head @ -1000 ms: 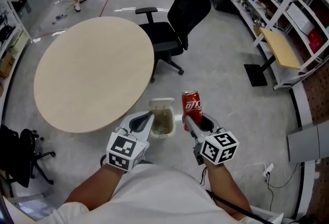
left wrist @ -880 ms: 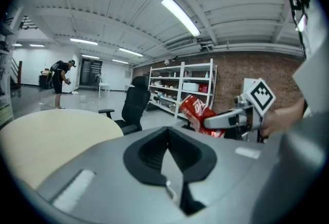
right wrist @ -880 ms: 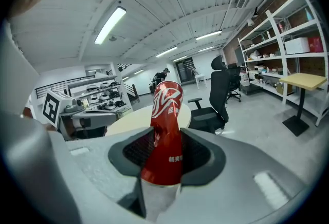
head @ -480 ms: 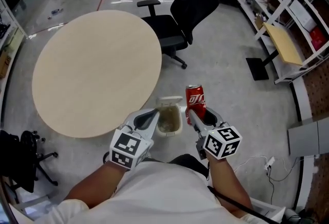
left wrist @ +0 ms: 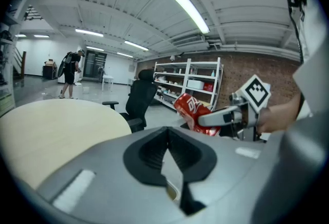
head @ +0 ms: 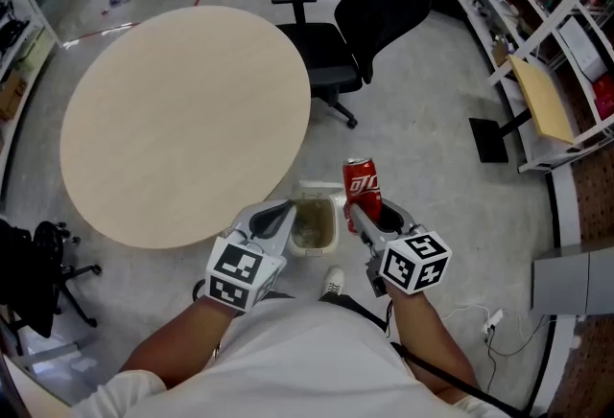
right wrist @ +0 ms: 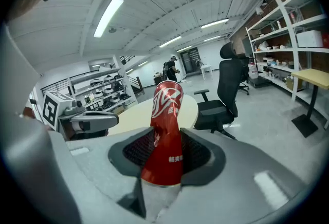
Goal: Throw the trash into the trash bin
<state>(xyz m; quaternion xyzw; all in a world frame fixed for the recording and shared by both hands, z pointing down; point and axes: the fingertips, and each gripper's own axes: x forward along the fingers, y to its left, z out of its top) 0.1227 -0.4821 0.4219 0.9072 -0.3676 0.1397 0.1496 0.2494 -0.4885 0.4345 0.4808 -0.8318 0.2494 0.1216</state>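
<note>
Head view: gripped a dented red can (head: 362, 184) upright in the right gripper (head: 361, 215), jaws pressed on its lower part. Held the left gripper (head: 279, 215) closed and empty, tips together. Hung both above the floor, either side of the bin (head: 326, 236), with the can just right of it and not yet inside. Found the bin open-topped, by the round table (head: 182, 119).

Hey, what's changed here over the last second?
Little: the person's shoe has come into the head view below the bin, and the chair has shifted up-frame. Unchanged: right gripper clamps the can, right of the bin; left gripper shut, empty.
</note>
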